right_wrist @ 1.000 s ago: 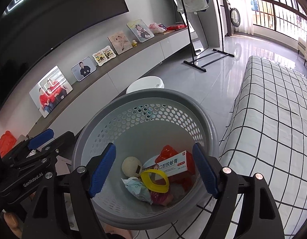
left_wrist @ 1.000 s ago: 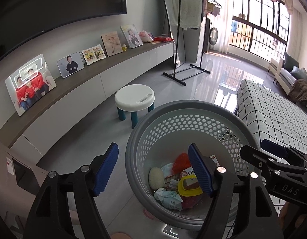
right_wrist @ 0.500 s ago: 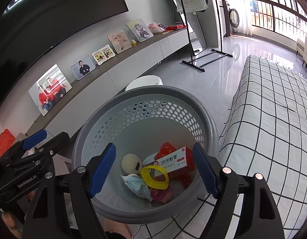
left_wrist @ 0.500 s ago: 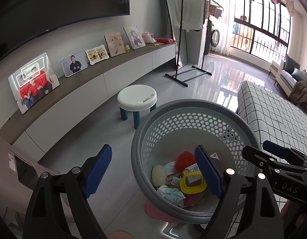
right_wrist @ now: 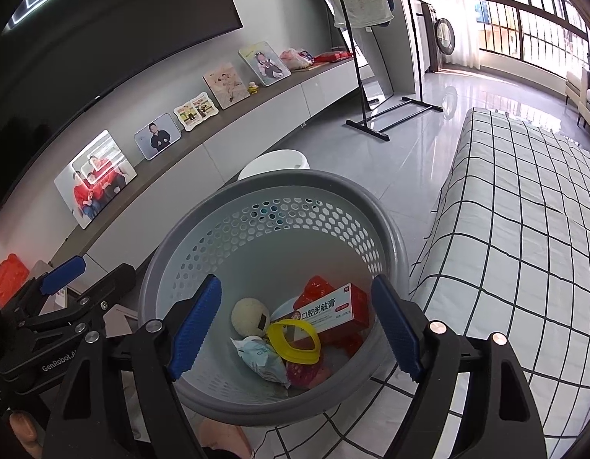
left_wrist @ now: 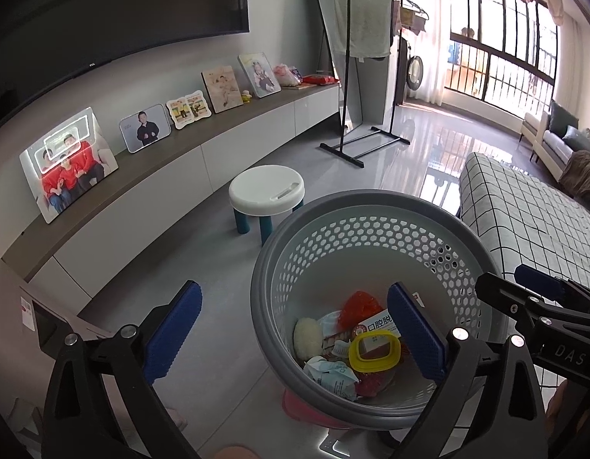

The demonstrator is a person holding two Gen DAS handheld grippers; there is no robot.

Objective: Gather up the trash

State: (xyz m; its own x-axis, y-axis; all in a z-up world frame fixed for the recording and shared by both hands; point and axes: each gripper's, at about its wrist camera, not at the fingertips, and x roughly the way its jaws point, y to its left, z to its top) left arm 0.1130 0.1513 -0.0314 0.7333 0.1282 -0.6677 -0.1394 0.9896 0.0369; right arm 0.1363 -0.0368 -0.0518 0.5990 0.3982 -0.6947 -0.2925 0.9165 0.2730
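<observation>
A: Basket sits on the floor just beside the checked bed, white stool behind it.

B: And inside?

A: Red-and-white box, yellow ring, pale ball, crumpled wrapper, all at the bottom.

B: The tools?

A: Left gripper and right gripper both hang above the basket, fingers spread wide, nothing between them
</observation>
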